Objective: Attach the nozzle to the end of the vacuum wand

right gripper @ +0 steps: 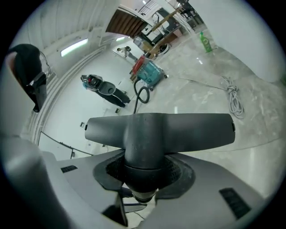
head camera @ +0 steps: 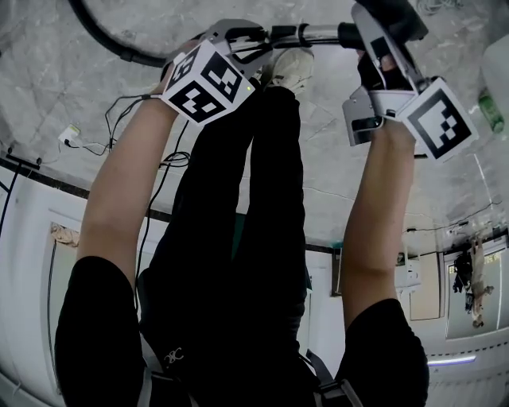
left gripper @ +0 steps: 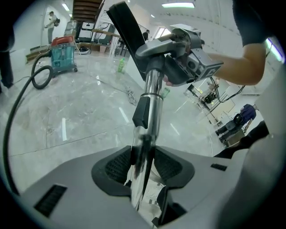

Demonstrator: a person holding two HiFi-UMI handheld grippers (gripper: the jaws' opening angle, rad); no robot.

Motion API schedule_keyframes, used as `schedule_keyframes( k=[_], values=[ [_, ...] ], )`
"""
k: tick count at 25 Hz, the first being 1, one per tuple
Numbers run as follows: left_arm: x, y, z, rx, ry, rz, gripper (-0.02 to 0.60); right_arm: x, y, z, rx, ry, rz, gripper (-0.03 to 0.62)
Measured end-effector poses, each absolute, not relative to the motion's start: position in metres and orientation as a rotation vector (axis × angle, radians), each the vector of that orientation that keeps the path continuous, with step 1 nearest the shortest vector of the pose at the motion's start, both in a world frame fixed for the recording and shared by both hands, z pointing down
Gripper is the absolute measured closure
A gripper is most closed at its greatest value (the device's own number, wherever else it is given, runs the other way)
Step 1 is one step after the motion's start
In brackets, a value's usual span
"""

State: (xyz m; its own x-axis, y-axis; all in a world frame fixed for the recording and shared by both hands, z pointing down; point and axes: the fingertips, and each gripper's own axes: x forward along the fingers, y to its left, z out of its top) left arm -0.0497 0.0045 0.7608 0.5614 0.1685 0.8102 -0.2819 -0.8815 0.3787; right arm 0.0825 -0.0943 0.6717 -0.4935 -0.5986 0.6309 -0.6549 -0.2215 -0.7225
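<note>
Head view: wand (head camera: pixel 314 34) runs L-R, nozzle (head camera: pixel 398 16) rightmost.

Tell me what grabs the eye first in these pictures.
The left tongs clamp a shiny metal wand that runs up the middle of the left gripper view. At its far end the right tongs grip the neck of a dark T-shaped nozzle, which fills the right gripper view. Behind, at the upper left of the left gripper view, a teal vacuum stands on the pale floor.
</note>
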Motion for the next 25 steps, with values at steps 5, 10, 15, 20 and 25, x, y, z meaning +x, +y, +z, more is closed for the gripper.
schedule_keyframes(
  k=[5,10,15,20,25],
  values=[
    [-0.053,0.002,0.749,2.36,0.003,1.227,0.42,0.06,-0.095,0.649,1.166,-2.384,1.755,0.425],
    [-0.044,-0.002,0.749,2.36,-0.011,1.201,0.42,0.068,-0.101,0.647,1.108,-2.487,1.718,0.425],
    [-0.041,0.001,0.754,2.339,-0.121,1.246,0.419,0.083,-0.095,0.666,1.548,-1.97,1.838,0.427],
    [-0.023,0.017,0.758,2.455,-0.019,1.312,0.419,0.096,-0.073,0.678,1.732,-1.59,1.966,0.428],
    [-0.033,0.01,0.754,2.475,0.064,1.252,0.414,0.07,-0.088,0.661,1.532,-1.946,1.854,0.428]
  ],
)
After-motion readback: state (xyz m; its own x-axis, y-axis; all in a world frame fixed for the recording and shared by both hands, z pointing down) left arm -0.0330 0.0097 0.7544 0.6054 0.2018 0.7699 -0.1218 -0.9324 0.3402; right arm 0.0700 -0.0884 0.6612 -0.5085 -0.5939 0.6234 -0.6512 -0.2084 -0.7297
